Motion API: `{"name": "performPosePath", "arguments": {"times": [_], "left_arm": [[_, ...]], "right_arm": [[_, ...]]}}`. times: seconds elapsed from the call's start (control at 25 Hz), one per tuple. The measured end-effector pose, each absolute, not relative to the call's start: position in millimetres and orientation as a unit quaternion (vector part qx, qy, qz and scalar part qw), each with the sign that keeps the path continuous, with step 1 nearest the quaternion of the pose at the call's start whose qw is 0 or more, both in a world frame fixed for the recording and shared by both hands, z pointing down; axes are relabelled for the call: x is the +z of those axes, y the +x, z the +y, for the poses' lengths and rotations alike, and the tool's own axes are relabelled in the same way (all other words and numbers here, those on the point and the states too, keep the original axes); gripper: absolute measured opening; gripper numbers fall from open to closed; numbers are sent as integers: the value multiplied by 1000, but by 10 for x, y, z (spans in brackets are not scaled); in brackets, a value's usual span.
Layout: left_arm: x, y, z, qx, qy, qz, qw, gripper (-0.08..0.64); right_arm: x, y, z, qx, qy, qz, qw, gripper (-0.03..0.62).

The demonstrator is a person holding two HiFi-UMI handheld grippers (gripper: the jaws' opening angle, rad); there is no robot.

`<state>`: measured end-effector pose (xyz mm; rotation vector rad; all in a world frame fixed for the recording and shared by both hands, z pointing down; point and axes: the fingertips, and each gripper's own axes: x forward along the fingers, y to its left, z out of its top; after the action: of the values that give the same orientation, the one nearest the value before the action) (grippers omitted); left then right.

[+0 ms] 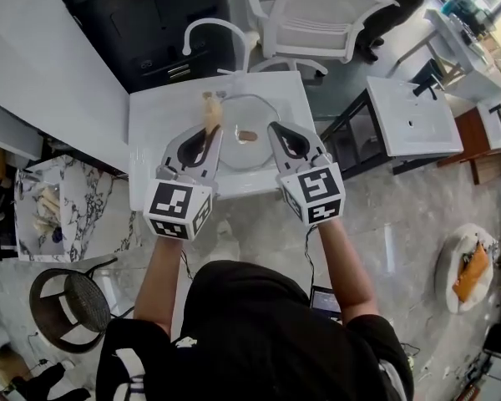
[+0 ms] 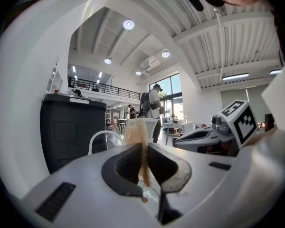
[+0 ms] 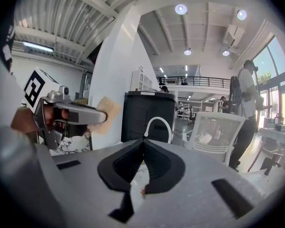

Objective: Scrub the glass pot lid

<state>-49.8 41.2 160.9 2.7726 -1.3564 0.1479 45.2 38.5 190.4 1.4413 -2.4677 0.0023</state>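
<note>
one white sink (image 1: 154, 132) on grey floor (image 1: 401, 224) holds lid (image 1: 246, 136).

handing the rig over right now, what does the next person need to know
Left tongs: shut on the sponge, at the far left edge of the lid.
Right tongs: shut, empty, over the lid's right side.
The lid lies knob up in the sink; neither tongs hold it.
Done: sponge in grip. Whether any scrubbing has happened cannot be told.
Left: steady the lid and scrub it.
</note>
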Motion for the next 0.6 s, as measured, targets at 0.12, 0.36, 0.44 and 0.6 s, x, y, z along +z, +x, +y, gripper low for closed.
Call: {"name": "performPosePath", "arguments": {"times": [0.12,0.36,0.44,0.6], "left_arm": [[1631,-551,149,51,901,-429,29,17],[1748,-665,-309,61,910,-409,37,17],[1807,-699,-412,63,912,-403,43,17],[1953,-743,-560,73,916,-390,53,17]], "right_arm": [[1945,388,138,6,505,-851,147,0],[2050,334,-281,18,523,-837,158,-1],[2102,328,-376,24,530,-832,160,-2],[2240,313,-489,33,539,-825,169,-1]]}}
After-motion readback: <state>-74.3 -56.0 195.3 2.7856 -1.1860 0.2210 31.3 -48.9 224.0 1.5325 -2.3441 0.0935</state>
